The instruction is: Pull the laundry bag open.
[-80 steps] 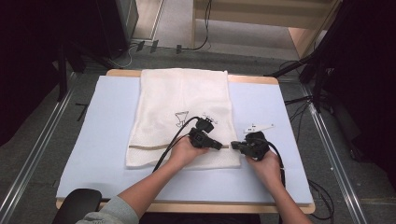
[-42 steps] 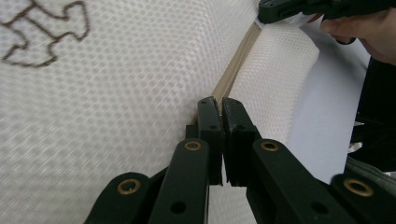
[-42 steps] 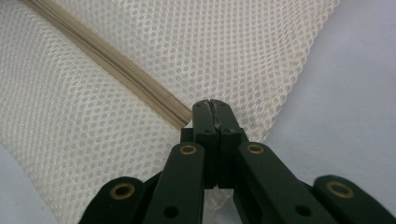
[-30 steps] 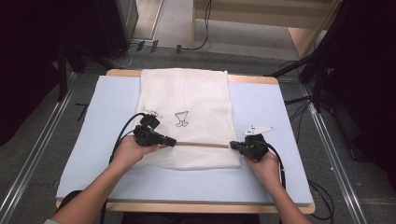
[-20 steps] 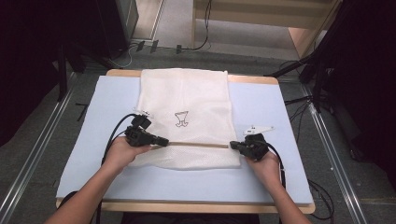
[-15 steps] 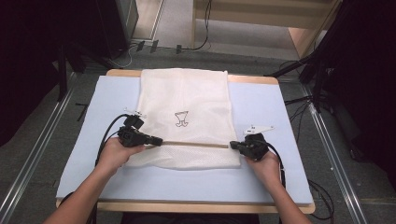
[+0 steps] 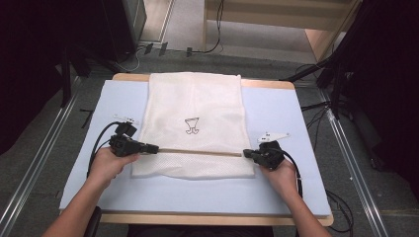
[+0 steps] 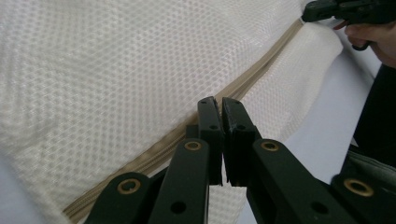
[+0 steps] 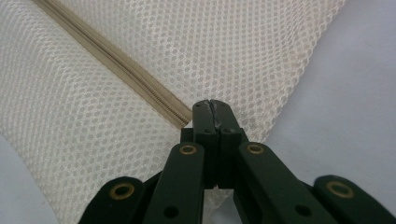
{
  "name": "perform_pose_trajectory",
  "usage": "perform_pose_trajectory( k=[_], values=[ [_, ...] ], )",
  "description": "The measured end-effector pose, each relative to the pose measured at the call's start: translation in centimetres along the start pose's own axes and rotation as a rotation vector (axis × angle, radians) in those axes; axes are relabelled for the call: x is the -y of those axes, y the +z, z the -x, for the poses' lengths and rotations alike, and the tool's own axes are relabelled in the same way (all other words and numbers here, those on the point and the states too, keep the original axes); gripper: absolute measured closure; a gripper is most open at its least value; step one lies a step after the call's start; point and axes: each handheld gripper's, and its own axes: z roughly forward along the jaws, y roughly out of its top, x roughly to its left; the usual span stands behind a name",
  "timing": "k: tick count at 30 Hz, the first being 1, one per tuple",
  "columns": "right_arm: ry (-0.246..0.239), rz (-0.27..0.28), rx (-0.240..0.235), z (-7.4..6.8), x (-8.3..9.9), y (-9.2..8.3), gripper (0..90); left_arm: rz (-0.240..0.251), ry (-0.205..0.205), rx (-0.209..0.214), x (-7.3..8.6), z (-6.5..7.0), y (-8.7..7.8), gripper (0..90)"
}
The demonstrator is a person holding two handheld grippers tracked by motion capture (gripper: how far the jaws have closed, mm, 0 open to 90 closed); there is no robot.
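Forearms enter from near edge, hands level, both tongs pointing inward along beige zipper (image 7: pixel 197 151) of white mesh laundry bag (image 7: pixel 192 106). I see left gripper (image 7: pixel 152 147) jaws closed at zipper's left end, likely on the pull. Right gripper (image 7: pixel 245 154) clamped shut on bag's right zipper end. Bag stretches away beyond tongs on pale blue mat (image 7: pixel 291 113). Risk as I judge it: left pinch slips off, or the mesh snags.

Cream mesh cloth bag (image 7: pixel 192 108) with woven zip (image 8: pixel 252 79) on smooth matt mat (image 7: pixel 291 187)
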Motion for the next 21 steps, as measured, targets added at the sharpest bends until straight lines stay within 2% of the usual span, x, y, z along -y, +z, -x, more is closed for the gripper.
perform_pose_trajectory(
  k=[8, 12, 15, 18, 21],
  values=[
    [-0.001, -0.007, -0.014, 0.2, -0.1, 0.0, 90.0, -0.005, 0.0, -0.015, 0.6, -0.3, -0.7, 88.6],
    [-0.004, -0.01, -0.02, 0.3, -0.1, 0.0, 90.0, 0.001, -0.024, -0.018, 0.8, -0.7, -1.1, 88.6],
    [-0.006, -0.011, -0.022, 0.3, -0.1, 0.0, 90.0, 0.013, -0.041, -0.031, 1.1, -1.1, -1.6, 88.6],
    [-0.007, -0.011, -0.021, 0.3, -0.2, 0.0, 90.0, 0.021, -0.024, -0.047, 1.4, -1.4, -2.2, 88.6],
    [-0.009, -0.01, -0.023, 0.3, -0.1, 0.0, 90.0, 0.035, -0.042, -0.054, 1.7, -1.8, -2.7, 88.6]
  ],
)
